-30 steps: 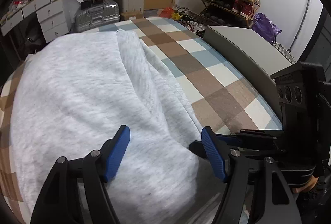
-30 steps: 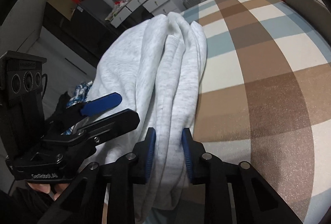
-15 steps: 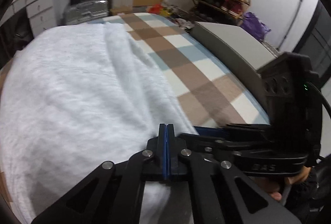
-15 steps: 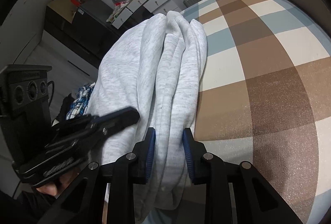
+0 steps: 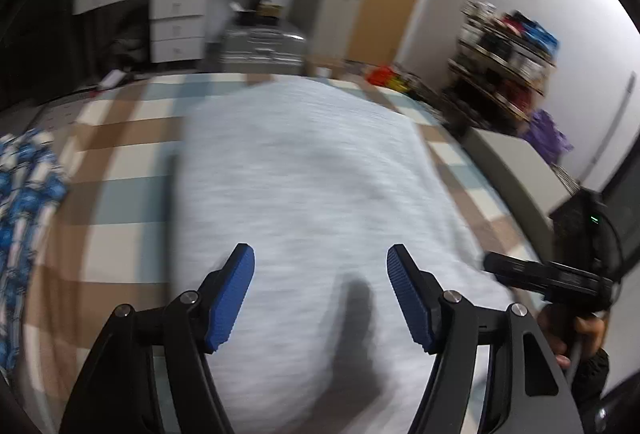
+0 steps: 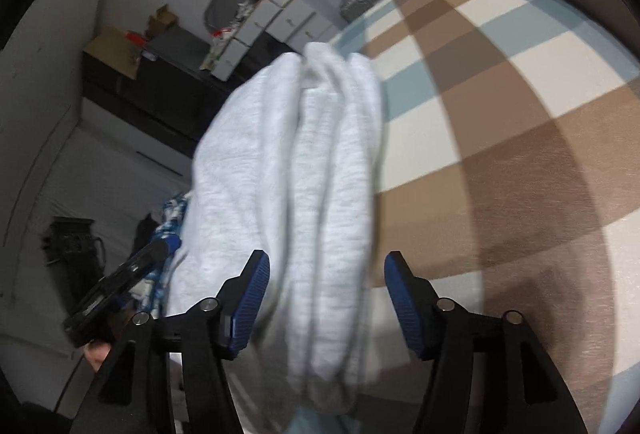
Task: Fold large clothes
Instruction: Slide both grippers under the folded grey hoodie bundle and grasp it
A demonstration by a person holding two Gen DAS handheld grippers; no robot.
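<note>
Left tongs [image 5: 320, 294] open, jaws have just been spreading, nothing pinched; they hover over the grey sweatshirt [image 5: 312, 193] with the blue pads apart and fabric showing between them, not pressed. View is motion-blurred. Right tongs [image 6: 326, 298] also open, jaws have just been widening; the bunched near end of the sweatshirt [image 6: 316, 193] lies between the pads. The left pad sits right at the cloth, whether touching I cannot tell; the right pad stands clear of it.

Sweatshirt lies on the bed [image 6: 520, 153], which has a brown, blue and cream checked cover. From the left view it looks flat and broad; from the right view it shows long lengthwise folds, running away toward the far edge of the bed. A blue patterned cloth [image 5: 28, 201] sits at the bed's left side, apart from the sweatshirt.

Right tongs also appear at the right edge of the left view, held by a hand [image 5: 576, 330]. Beyond the bed: a silver suitcase [image 5: 260, 45], white drawers [image 5: 176, 21], a shoe rack [image 5: 504, 57].
</note>
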